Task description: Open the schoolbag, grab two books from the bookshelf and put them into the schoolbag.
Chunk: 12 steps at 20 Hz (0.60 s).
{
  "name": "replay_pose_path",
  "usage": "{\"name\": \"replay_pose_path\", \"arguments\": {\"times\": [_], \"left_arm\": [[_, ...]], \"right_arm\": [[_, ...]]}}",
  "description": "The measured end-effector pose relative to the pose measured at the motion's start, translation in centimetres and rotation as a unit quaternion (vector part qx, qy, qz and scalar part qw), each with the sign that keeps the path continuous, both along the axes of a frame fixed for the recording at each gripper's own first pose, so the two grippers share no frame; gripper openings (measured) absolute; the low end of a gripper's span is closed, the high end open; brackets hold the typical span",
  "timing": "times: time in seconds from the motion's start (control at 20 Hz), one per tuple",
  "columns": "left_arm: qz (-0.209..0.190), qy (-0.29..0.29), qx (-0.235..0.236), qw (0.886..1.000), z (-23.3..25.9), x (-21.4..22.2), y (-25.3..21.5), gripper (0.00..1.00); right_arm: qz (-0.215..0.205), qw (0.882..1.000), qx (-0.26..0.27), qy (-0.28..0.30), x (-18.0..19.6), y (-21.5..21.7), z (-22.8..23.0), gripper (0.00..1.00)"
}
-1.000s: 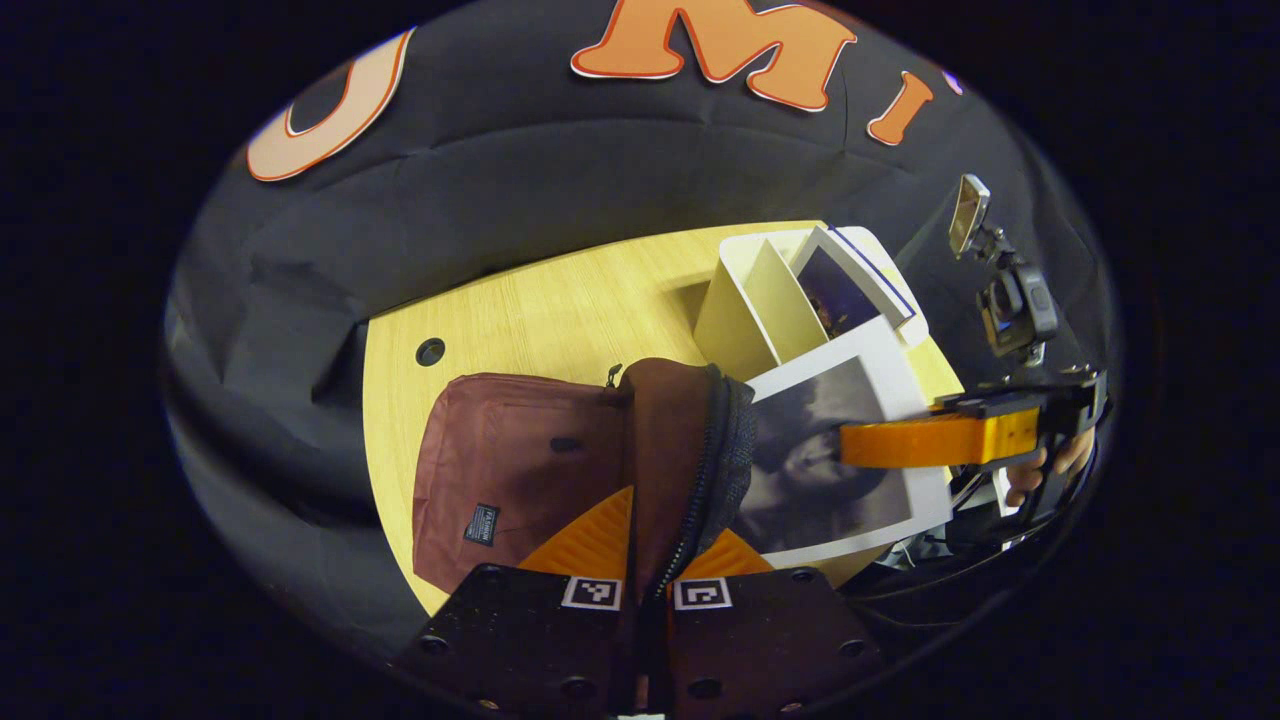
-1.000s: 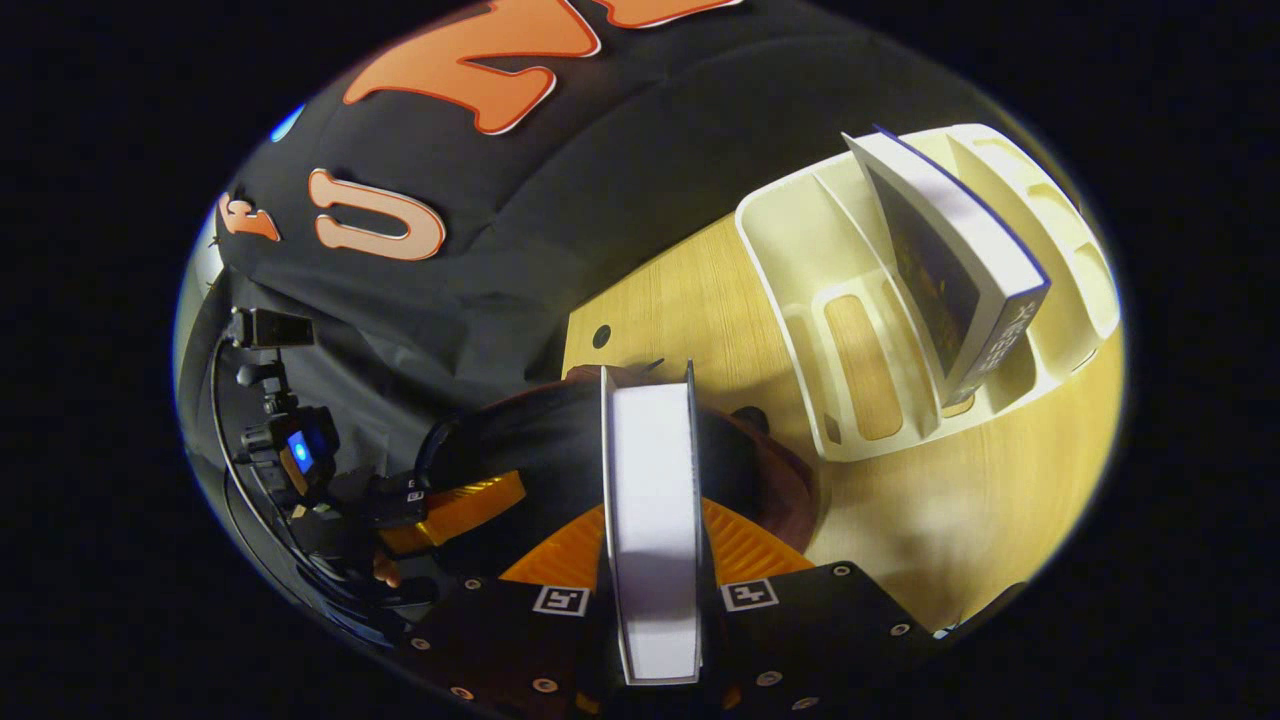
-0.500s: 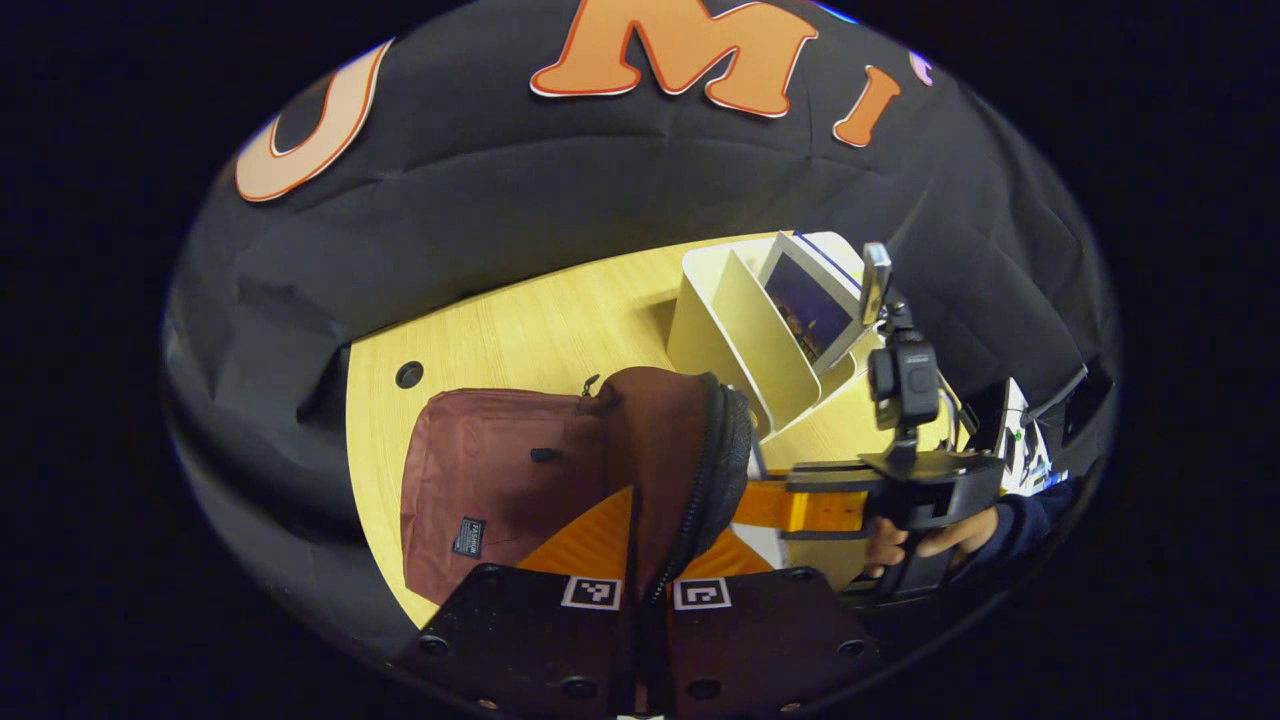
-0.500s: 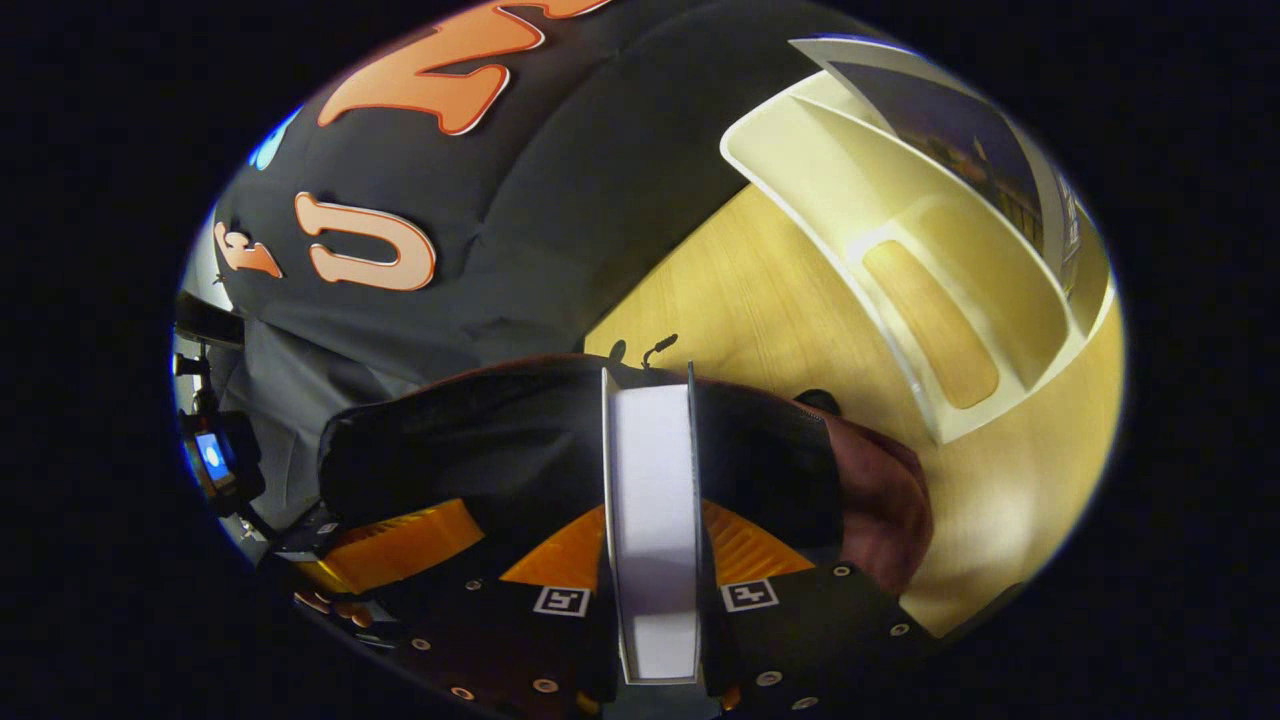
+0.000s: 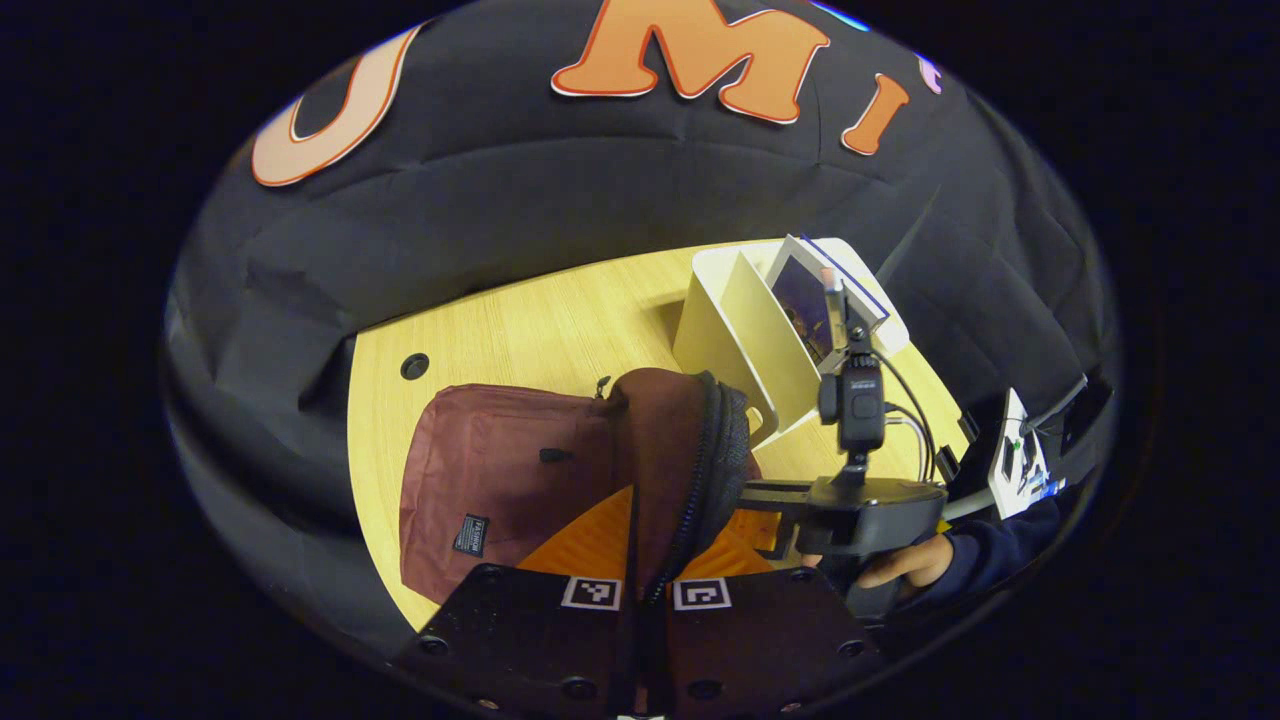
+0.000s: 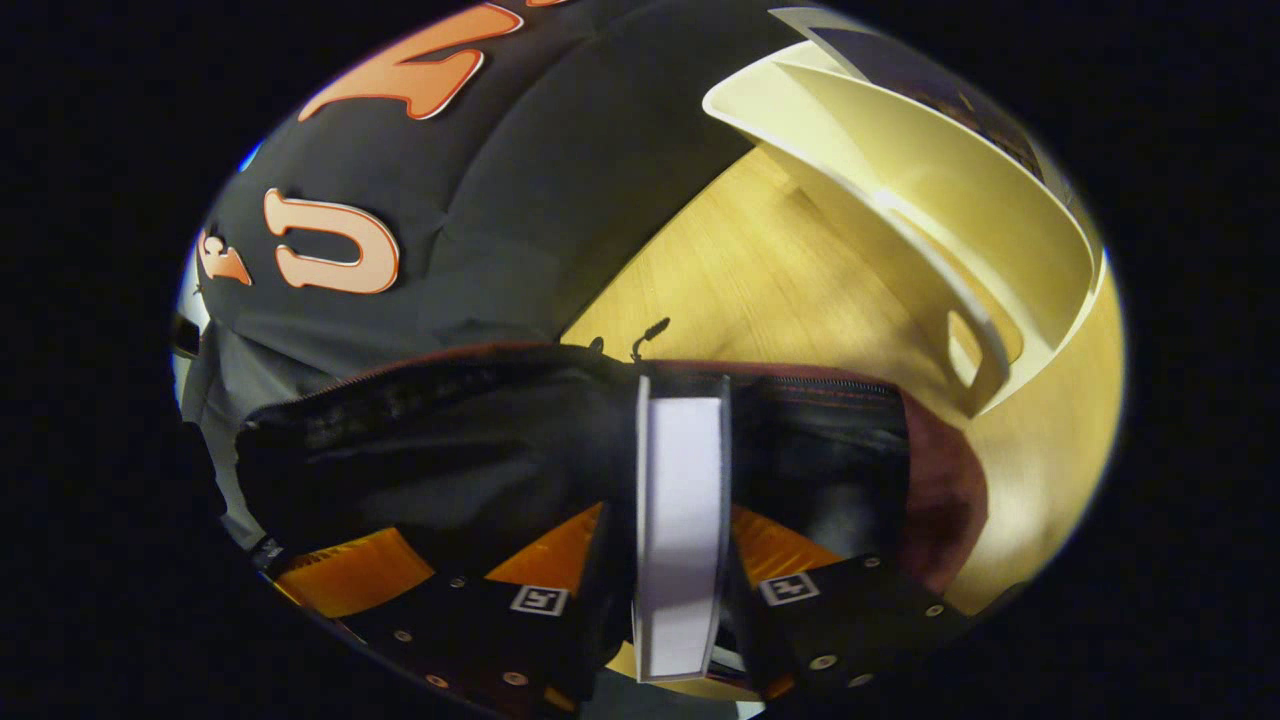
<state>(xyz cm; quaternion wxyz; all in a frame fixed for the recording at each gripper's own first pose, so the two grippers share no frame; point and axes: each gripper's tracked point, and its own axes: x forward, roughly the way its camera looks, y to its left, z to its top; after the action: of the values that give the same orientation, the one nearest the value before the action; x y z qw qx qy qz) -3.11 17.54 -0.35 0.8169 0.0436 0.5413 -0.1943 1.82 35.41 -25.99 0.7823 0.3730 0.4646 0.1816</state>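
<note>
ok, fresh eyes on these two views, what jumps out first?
The white-edged book clamped between the right gripper fingers, going edge-first into the dark mouth of the maroon schoolbag. In the left gripper view, the left gripper pinches the bag's zipper flap to hold it open. Behind, the cream bookshelf on the wooden table holds a second book.
</note>
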Motion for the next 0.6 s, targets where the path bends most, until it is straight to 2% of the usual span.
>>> {"name": "replay_pose_path", "arguments": {"times": [0.05, 0.1, 0.15, 0.2, 0.25, 0.35, 0.6], "left_arm": [[0.000, 0.000, -0.001, 1.000, -0.1, 0.0, 0.1, 0.05], [-0.002, -0.002, 0.000, 1.000, -0.3, 0.2, 0.0, 0.05], [-0.006, -0.007, 0.006, 1.000, -0.3, 0.3, 0.1, 0.05], [-0.008, -0.009, 0.008, 1.000, -0.5, 0.4, 0.2, 0.05], [-0.011, -0.009, 0.010, 1.000, -0.7, 0.3, 0.2, 0.05], [-0.013, -0.009, 0.005, 1.000, -1.2, 0.3, -0.3, 0.05], [-0.022, -0.013, 0.014, 1.000, -1.3, 0.1, -0.3, 0.05]], "right_arm": [[0.005, 1.000, -0.018, -0.002, -0.1, -0.9, 0.2, 0.69], [0.015, 0.999, -0.036, 0.007, -0.7, -1.9, 0.0, 0.92], [0.018, 0.999, -0.049, 0.015, -1.5, -3.0, -0.1, 0.67], [0.026, 0.998, -0.062, 0.015, -1.9, -3.9, 0.2, 0.88], [0.036, 0.996, -0.082, 0.017, -2.5, -5.3, -0.1, 0.94], [0.055, 0.990, -0.126, 0.011, -3.3, -7.7, -0.1, 0.96], [0.074, 0.980, -0.186, -0.009, -3.4, -12.7, 3.0, 0.97]]}}
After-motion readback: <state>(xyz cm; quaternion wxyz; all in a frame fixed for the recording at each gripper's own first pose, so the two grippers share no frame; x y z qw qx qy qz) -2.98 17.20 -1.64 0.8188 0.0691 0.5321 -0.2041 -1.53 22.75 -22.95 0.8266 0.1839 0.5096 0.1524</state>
